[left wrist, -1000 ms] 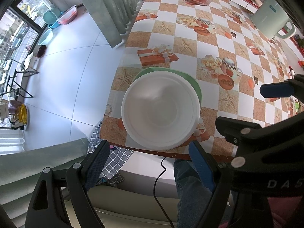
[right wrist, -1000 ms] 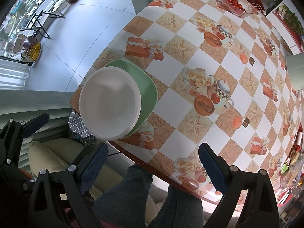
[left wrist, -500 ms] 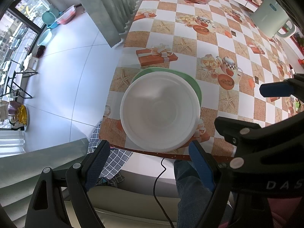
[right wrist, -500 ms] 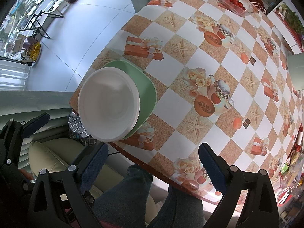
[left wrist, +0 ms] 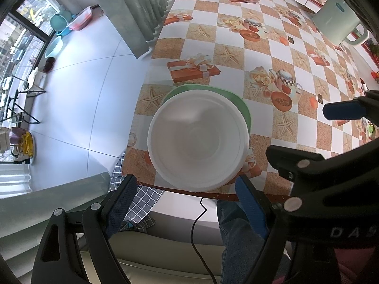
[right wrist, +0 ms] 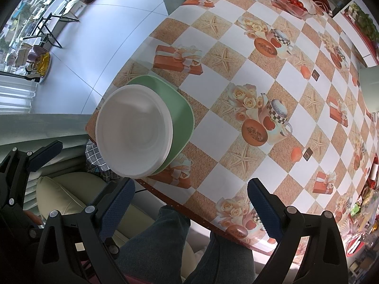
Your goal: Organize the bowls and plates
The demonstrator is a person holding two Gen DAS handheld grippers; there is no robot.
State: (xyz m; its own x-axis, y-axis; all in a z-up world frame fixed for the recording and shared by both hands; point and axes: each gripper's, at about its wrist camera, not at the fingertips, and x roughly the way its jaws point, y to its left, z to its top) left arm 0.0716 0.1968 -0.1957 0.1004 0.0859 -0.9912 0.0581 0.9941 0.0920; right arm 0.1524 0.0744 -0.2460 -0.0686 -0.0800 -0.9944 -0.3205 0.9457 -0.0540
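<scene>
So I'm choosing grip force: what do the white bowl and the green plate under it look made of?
White bowl: matte, uniformly white, with a thick stepped rim, likely foam or moulded pulp, though plastic is possible. Green plate: smooth pastel surface with a thin edge and soft sheen, probably plastic or melamine.

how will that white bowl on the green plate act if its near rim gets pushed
The round white bowl looks thin-walled, so probably light. Sitting on the smooth green plate, it would likely slide rather than tip. It overhangs the table edge, so a sideways nudge might drop it.
</scene>
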